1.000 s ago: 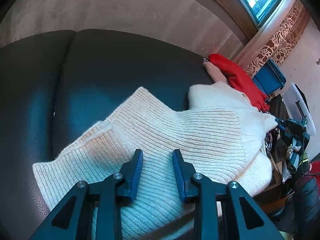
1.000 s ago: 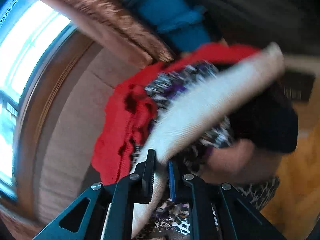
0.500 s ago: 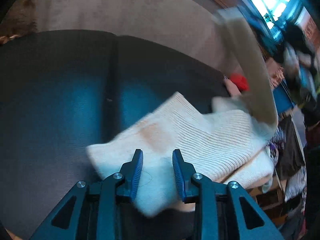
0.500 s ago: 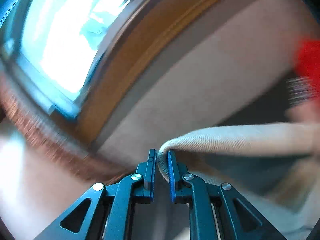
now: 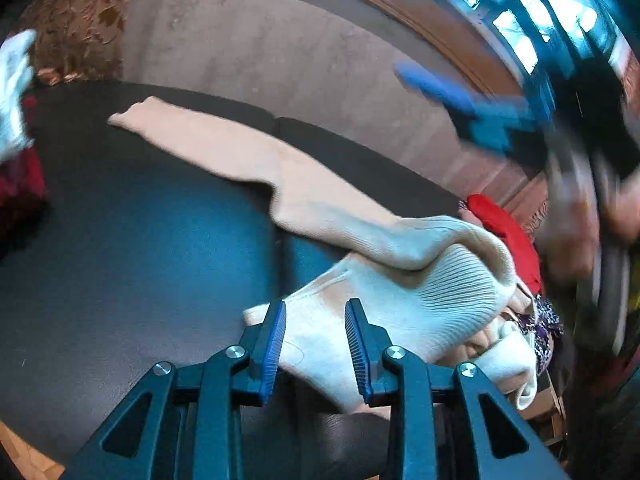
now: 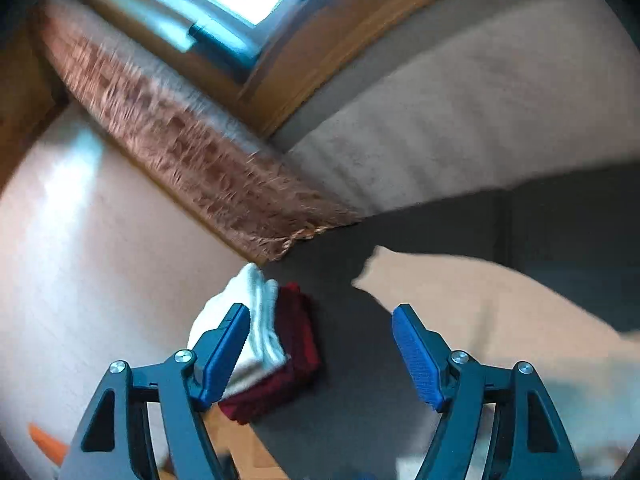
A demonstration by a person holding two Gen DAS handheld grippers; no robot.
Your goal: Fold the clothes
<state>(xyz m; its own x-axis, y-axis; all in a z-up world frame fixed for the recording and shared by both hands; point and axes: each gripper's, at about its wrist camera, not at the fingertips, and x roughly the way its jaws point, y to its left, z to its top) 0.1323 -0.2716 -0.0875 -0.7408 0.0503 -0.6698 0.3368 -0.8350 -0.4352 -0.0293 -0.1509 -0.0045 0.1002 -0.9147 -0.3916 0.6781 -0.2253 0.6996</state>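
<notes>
A cream knit sweater (image 5: pixel 400 304) lies bunched on the dark couch seat (image 5: pixel 140 280), with one sleeve (image 5: pixel 224 148) stretched flat toward the far left. My left gripper (image 5: pixel 316 344) hovers over the sweater's near hem. It is open, and its pads do not press on the knit. My right gripper (image 6: pixel 320 352) is opening wide with nothing between its jaws. The sleeve's cuff end (image 6: pixel 460 292) rests on the seat just to its right. In the left wrist view the right gripper (image 5: pixel 464 112) is a blurred blue shape at the upper right.
A folded stack of a white piece (image 6: pixel 256 312) on a dark red one (image 6: pixel 296 344) sits at the seat's left end. A red garment (image 5: pixel 504 236) and patterned cloth (image 5: pixel 544 320) lie at the right end. The beige backrest (image 5: pixel 280 60) runs behind; wooden floor (image 6: pixel 240 452) lies below.
The right gripper swung the sleeve across the couch to the left and let it go; the sleeve now lies flat. The left gripper drew back along the sweater toward its hem.
</notes>
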